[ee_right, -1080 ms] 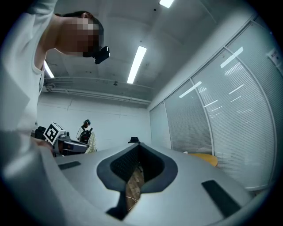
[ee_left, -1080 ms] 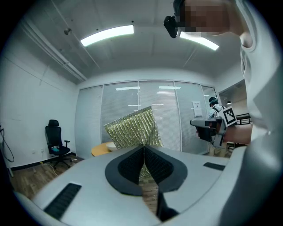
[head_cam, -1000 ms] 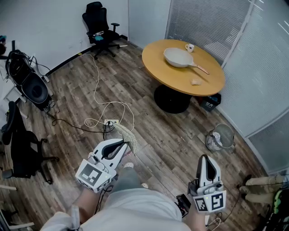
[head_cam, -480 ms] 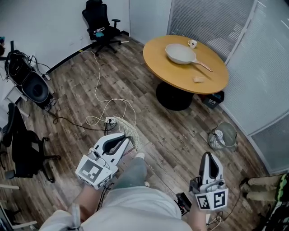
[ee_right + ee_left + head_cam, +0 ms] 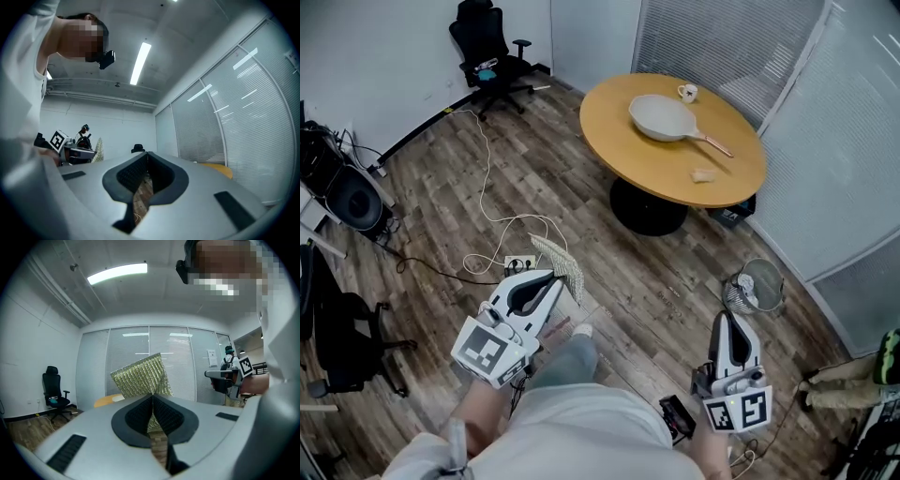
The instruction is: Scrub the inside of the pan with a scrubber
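A pale pan (image 5: 664,117) with a wooden handle lies on the round wooden table (image 5: 741,178) far ahead. My left gripper (image 5: 559,280) is shut on a flat, shiny mesh scrubber (image 5: 560,262), which sticks up past the jaws in the left gripper view as a gold-green sheet (image 5: 140,377). My right gripper (image 5: 728,323) is held low at the right, shut with nothing between its jaws (image 5: 146,157). Both grippers are well short of the table, over the wooden floor.
A white cup (image 5: 686,92) and a small beige lump (image 5: 703,174) sit on the table. A wire bin (image 5: 756,284) stands right of the table base. Cables and a power strip (image 5: 517,263) lie on the floor; an office chair (image 5: 487,52) stands at the back.
The view has shifted a little toward the table. The left gripper with the scrubber has moved slightly forward; the right gripper stays low and shut.
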`<state>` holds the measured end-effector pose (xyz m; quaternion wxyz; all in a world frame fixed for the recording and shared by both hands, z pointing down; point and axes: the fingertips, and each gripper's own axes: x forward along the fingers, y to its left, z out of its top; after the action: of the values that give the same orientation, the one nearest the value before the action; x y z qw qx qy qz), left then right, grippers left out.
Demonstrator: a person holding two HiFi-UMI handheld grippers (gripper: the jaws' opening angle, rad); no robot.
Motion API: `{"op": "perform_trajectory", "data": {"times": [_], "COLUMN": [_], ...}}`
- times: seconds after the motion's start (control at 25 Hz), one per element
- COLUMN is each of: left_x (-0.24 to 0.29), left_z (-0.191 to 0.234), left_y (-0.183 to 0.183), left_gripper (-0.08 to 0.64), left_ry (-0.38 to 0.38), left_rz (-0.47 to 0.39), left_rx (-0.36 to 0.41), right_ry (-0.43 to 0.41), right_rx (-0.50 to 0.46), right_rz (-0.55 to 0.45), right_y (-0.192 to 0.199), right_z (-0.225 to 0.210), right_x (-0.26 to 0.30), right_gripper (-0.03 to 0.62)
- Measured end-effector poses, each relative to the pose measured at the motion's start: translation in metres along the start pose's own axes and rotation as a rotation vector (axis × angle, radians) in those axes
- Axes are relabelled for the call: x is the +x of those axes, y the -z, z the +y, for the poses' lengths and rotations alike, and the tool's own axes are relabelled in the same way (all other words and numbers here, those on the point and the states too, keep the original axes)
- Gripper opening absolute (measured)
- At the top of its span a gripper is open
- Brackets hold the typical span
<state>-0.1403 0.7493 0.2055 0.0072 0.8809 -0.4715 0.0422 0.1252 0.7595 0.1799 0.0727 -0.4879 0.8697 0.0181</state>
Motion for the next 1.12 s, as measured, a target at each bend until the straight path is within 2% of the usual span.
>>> {"op": "perform_trajectory", "data": {"times": [0.24,1.12], "left_x": [0.039,0.154], "left_z": [0.04,0.15], "left_y": [0.0,0.006], "left_gripper": [0.017,0.017], "left_ry": [0.008,0.09], "left_rz": [0.001,0.026], "left_rx": [-0.01,-0.021], "right_ry": [-0.021,0.037], "right_rx": [-0.008,0.036], "right_rz": [0.0,0.015], "right_y": [0.002,0.031], "right_z": [-0.009,-0.05], "right_x": [0.056,0.193], "right_gripper": [0.02,0.02]}}
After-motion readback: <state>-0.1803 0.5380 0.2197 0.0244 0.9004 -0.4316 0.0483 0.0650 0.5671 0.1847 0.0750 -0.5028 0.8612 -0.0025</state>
